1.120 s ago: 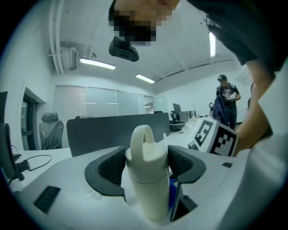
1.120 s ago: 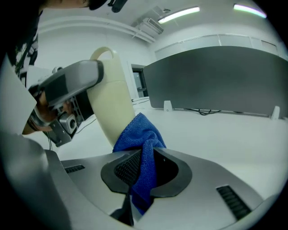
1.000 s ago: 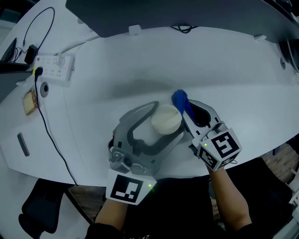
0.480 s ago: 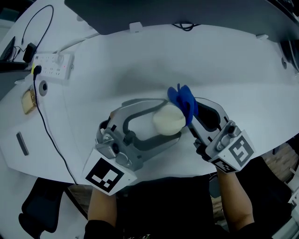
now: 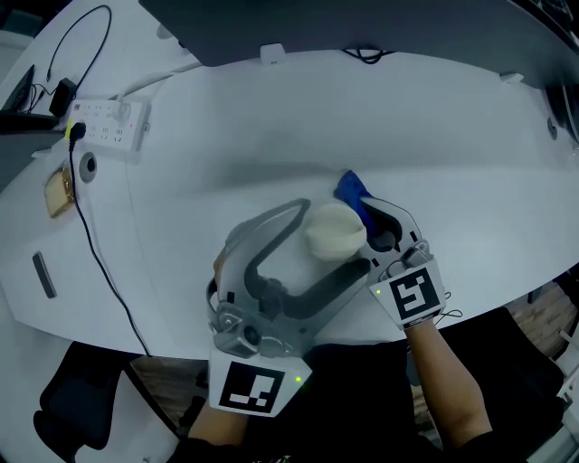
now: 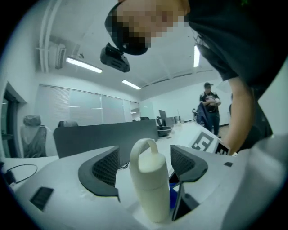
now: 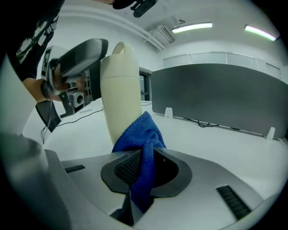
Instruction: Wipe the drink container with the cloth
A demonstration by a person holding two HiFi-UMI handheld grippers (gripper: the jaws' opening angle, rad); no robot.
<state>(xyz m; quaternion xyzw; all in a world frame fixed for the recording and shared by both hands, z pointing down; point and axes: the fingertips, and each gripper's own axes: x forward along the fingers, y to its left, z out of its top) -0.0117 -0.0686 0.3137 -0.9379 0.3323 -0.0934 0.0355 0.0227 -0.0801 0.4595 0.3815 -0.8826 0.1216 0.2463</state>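
A cream drink container (image 5: 333, 231) with a loop handle stands upright on the white table (image 5: 271, 136). It rises between the two jaws of my left gripper (image 5: 333, 239). In the left gripper view the container (image 6: 150, 188) has a gap to the left pad (image 6: 106, 167), and the jaws have just been opening, so the left gripper (image 6: 146, 167) is open around it. My right gripper (image 5: 373, 217) is shut on a blue cloth (image 5: 350, 190). In the right gripper view the cloth (image 7: 140, 143) bunches out of the right gripper (image 7: 145, 170) against the container's (image 7: 120, 90) lower side.
A white power strip (image 5: 109, 122) with a black cable (image 5: 90, 244) lies at the far left, near a small tan object (image 5: 58, 195). A dark partition (image 5: 362, 23) runs along the table's back edge. A person (image 6: 209, 106) stands far off in the room.
The right gripper rolled and drew in, and the cloth went from spread above the container to bunched at its right side. The left gripper's rear swung back right, its jaws wider.
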